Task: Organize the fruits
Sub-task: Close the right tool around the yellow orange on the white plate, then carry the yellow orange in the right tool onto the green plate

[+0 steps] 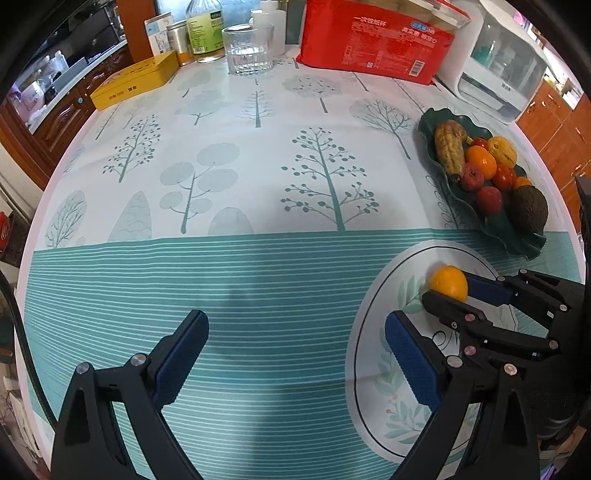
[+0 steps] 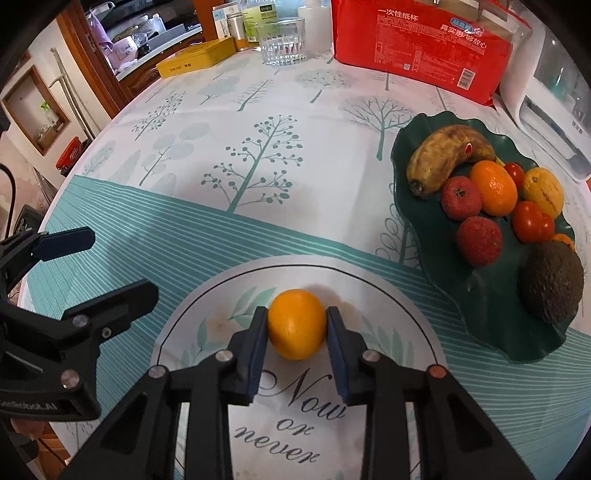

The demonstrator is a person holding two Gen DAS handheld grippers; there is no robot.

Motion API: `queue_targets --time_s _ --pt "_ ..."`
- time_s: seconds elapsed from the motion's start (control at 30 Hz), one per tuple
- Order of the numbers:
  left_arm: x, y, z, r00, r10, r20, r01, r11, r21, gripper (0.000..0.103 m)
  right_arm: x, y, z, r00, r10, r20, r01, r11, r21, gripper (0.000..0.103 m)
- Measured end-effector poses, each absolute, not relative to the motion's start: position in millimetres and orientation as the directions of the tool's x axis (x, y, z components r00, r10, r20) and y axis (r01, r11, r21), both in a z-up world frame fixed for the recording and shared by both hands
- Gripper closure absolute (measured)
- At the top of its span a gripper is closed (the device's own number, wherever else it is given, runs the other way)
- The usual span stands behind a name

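Readable writing: "Now or never" in script on the round white print [image 2: 406, 306] of the tablecloth [image 2: 207, 155], directly below the gripped fruit. Chinese characters "一次性纸杯" on the red package [image 2: 417, 44] at the far table edge, with a barcode at its lower right. Small dark characters on the side of the yellow box [image 2: 199, 59], too small to read. Green label on the bottle [image 1: 204, 29], text illegible. Partial white lettering on the left gripper body in the right wrist view, not readable.

Task item: orange [image 2: 296, 324], round, smooth, uniformly yellow-orange, glossy. Located on the round white print, pinched between the blue pads of the right gripper [image 2: 296, 326], one pad on each side.

Left gripper [image 1: 291, 354]: jaws spread wide, nothing between them, above the striped teal band of the tablecloth, just left of the round print.

Remaining fruit: dark green leaf-shaped plate [image 2: 491, 317] to the right, holding a browned banana [image 2: 439, 158], a second orange [image 2: 493, 188], red fruits, tomatoes, a yellow fruit and a dark avocado [image 2: 552, 282].

Clear glass [image 2: 282, 40] beside the red package.
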State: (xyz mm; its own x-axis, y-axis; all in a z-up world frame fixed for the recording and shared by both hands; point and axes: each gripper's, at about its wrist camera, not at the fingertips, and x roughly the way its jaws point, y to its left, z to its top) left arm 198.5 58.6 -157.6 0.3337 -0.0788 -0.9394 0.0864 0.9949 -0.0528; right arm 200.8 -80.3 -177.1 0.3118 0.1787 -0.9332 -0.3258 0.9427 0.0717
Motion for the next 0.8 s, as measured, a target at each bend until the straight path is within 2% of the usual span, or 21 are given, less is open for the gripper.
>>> queue_targets --time_s 0.5,0.8 --pt "191 14 -145 0.313 -0.136 -0.940 0.186 0.979 -0.080 0.007 170 -122 -159 0.334 0.180 -0.925 -0.272 0.958 0.089 0.072" --pt "201 -34 -111 0.326 -0.207 -0.923 0.272 0.955 -0.118 0.007 168 -177 -112 0.437 0.158 -0.885 -0.179 0.980 0.087 0.072"
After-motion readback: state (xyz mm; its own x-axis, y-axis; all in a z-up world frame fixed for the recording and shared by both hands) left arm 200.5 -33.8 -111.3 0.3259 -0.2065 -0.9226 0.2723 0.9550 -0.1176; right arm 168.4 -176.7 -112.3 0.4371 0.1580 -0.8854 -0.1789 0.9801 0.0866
